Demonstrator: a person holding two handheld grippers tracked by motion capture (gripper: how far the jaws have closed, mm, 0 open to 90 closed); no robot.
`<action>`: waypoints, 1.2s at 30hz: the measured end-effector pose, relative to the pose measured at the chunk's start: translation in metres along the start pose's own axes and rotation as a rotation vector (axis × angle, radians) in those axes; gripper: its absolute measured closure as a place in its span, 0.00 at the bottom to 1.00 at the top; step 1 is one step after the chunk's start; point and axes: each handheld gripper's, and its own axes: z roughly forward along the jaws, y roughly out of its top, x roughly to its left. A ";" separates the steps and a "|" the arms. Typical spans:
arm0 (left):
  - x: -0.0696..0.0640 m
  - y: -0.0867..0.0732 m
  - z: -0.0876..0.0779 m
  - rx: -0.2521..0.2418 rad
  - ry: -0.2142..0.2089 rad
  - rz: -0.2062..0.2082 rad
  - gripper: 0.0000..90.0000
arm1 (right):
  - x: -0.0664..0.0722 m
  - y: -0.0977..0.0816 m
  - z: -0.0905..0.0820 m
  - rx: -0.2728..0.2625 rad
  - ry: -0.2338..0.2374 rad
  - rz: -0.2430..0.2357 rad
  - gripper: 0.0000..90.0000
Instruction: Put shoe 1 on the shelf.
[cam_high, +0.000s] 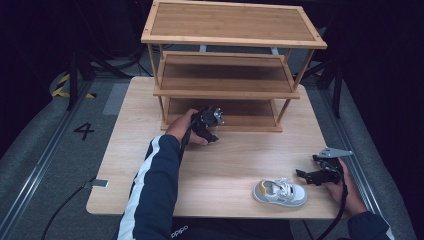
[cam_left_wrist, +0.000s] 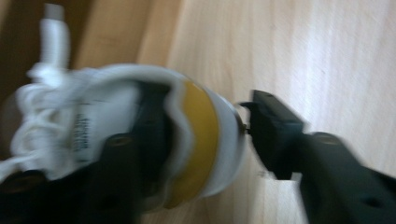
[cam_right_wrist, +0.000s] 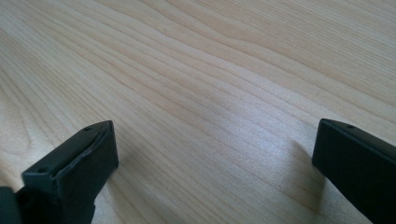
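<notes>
Rack (cam_high: 227, 85) is blocking the upper middle of the frame, its lowest shelf sitting just behind the left gripper (cam_high: 209, 121). Bare bench (cam_high: 235, 157) is lying open mid-frame. Shoe (cam_high: 280, 192) is sitting lower right, just beside the right gripper (cam_high: 320, 175).

A three-tier bamboo shelf rack (cam_high: 227, 70) is standing at the light wooden table's (cam_high: 150, 115) twelve o'clock; a small white-and-yellow sneaker (cam_high: 280, 192) is lying at five o'clock.

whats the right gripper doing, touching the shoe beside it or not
Apart. In the high view a strip of table separates the right gripper from the shoe.
</notes>
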 end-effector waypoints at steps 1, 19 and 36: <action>-0.001 -0.001 -0.005 -0.022 0.025 0.001 0.43 | 0.000 0.000 0.000 0.000 0.001 -0.001 0.01; -0.046 -0.064 -0.017 -0.372 0.163 -0.401 0.21 | 0.000 0.000 0.000 0.001 0.003 -0.001 0.01; -0.033 -0.062 0.024 -0.374 0.204 -0.543 0.27 | 0.000 0.000 0.000 0.000 0.006 -0.005 0.01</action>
